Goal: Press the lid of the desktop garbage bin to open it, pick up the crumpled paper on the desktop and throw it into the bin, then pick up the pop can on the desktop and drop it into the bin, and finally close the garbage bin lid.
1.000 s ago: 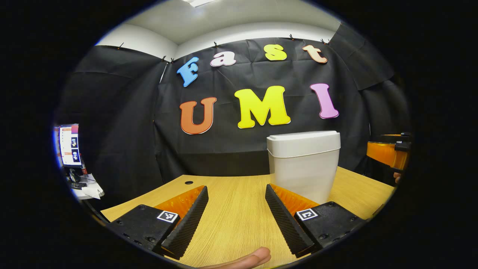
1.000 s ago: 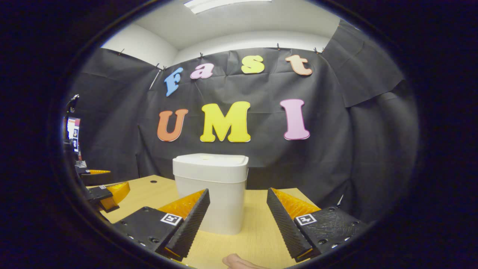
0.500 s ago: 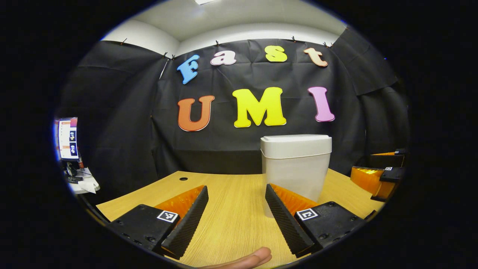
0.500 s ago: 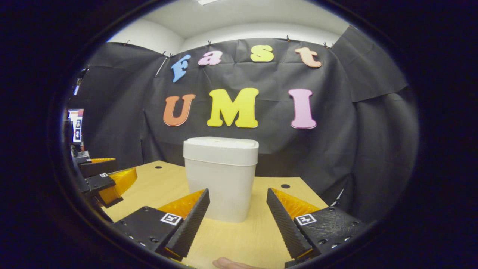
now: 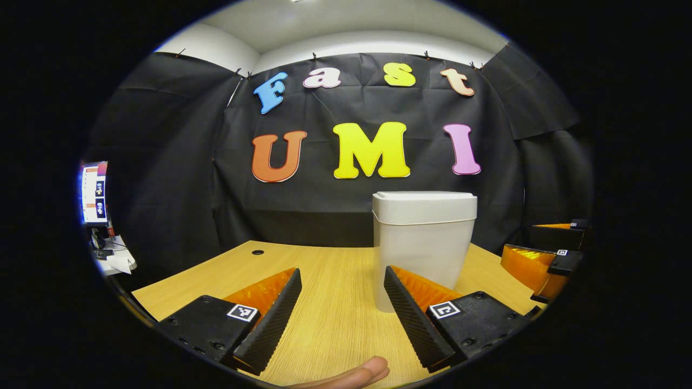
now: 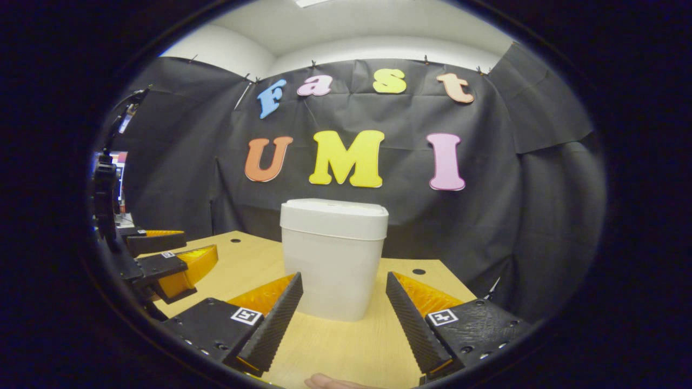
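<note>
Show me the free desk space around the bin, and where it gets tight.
Bare wood: the desk from the bin across to the cable hole, and in the right gripper view the strip between the bin and the hole at the far edge. Tight: beside the bin where the right gripper sits, open, with the left gripper open in front.

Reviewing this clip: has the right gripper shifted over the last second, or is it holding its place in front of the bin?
Yes. In the right gripper view the garbage bin now sits higher and further right between the open right gripper fingers, so it has drawn back and swung left.
</note>
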